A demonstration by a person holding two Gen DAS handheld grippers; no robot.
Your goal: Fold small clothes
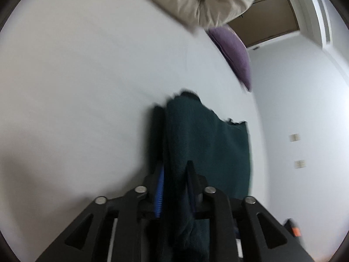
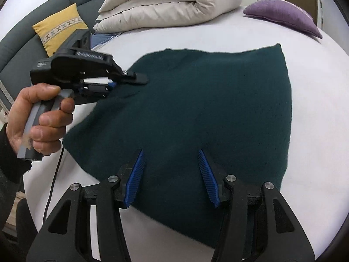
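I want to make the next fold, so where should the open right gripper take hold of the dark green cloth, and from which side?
Probably the near edge of the dark green cloth, coming in low from the near side. The right gripper hangs open just above that edge, which lies flat on the white bed. The left gripper is shut on the left edge.

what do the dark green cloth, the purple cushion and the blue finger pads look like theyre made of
Dark green cloth: probably a soft knit or fleece; matte, fuzzy surface, slightly ragged edge, drapes limply from the left gripper.
Purple cushion: looks like woven fabric, matte with a fine texture, stuffed plump.
Blue finger pads on the right gripper: likely rubber or soft plastic, ribbed with fine ridges.
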